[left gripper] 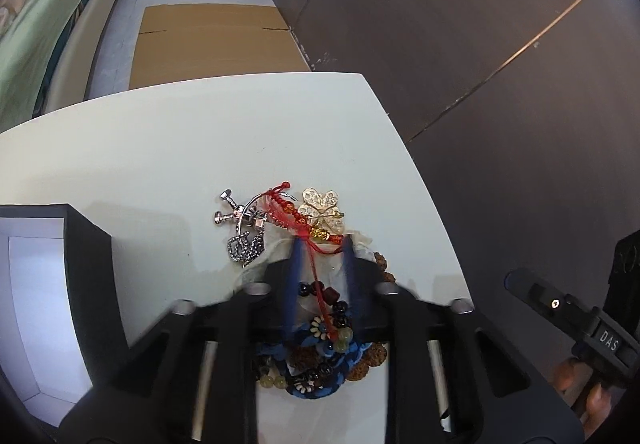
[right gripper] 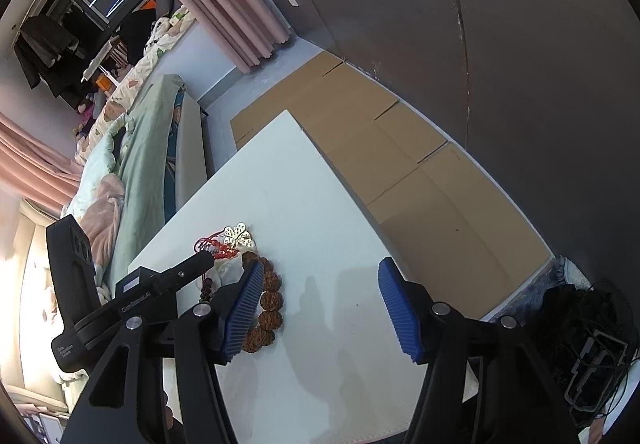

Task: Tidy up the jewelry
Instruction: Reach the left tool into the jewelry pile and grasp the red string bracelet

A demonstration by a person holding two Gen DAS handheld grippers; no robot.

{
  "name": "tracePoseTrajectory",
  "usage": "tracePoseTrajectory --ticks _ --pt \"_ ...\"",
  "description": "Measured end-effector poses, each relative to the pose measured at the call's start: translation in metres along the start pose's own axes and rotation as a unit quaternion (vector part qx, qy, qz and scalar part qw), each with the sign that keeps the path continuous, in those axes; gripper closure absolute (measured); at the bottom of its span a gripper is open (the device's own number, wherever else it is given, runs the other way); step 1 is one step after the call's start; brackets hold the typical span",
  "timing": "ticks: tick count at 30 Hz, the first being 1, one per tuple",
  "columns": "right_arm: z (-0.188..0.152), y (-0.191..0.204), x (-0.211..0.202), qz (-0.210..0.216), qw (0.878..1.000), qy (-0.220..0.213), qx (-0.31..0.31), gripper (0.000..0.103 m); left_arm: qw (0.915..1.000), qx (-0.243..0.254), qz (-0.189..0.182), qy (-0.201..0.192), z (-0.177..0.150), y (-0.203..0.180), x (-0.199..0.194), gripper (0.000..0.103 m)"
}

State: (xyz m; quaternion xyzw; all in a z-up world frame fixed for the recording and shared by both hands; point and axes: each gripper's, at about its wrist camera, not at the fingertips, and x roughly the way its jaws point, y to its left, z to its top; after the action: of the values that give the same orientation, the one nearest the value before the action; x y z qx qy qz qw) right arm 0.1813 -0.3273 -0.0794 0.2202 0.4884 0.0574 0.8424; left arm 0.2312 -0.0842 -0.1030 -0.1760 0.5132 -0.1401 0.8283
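A heap of jewelry lies on the white table (left gripper: 160, 148). In the left wrist view my left gripper (left gripper: 322, 244) is low over it, jaws a little apart around a red cord bracelet (left gripper: 296, 216), with nothing gripped. A gold clover brooch (left gripper: 322, 210) and silver earrings (left gripper: 244, 228) lie just ahead. Dark beads and a blue braided bracelet (left gripper: 320, 368) lie under the fingers. In the right wrist view my right gripper (right gripper: 320, 308) is wide open and empty beside a brown seed-bead bracelet (right gripper: 268, 304). The brooch (right gripper: 239, 236) shows beyond it.
A black box with a white lining (left gripper: 40, 284) stands at the table's left. Flattened cardboard (right gripper: 380, 164) covers the floor beyond the table. A bed with green bedding (right gripper: 136, 164) is at the left. The dark wall (left gripper: 480, 44) runs close along the right table edge.
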Motion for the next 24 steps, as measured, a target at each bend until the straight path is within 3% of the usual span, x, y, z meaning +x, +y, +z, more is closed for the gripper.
tracePoseTrajectory --ticks 1,4,13,19,24 --pt "0.0 0.001 0.002 0.002 1.0 0.003 0.002 0.052 1.0 0.002 0.001 -0.001 0.0 0.0 -0.001 0.097" --pt "0.002 0.001 0.013 0.01 1.0 0.014 0.016 0.065 0.9999 0.012 0.004 -0.01 -0.001 -0.002 -0.009 0.099" --pt "-0.001 0.025 0.043 0.015 0.999 0.048 0.004 0.065 0.9988 0.012 -0.018 -0.043 -0.001 0.009 -0.047 0.099" --pt "-0.011 0.051 0.055 0.059 0.995 0.076 -0.011 0.065 0.9977 0.01 -0.026 -0.062 -0.001 0.015 -0.065 0.099" --pt "-0.019 0.067 0.063 0.067 0.993 0.091 -0.022 0.065 0.9967 0.009 -0.03 -0.075 -0.004 0.019 -0.079 0.099"
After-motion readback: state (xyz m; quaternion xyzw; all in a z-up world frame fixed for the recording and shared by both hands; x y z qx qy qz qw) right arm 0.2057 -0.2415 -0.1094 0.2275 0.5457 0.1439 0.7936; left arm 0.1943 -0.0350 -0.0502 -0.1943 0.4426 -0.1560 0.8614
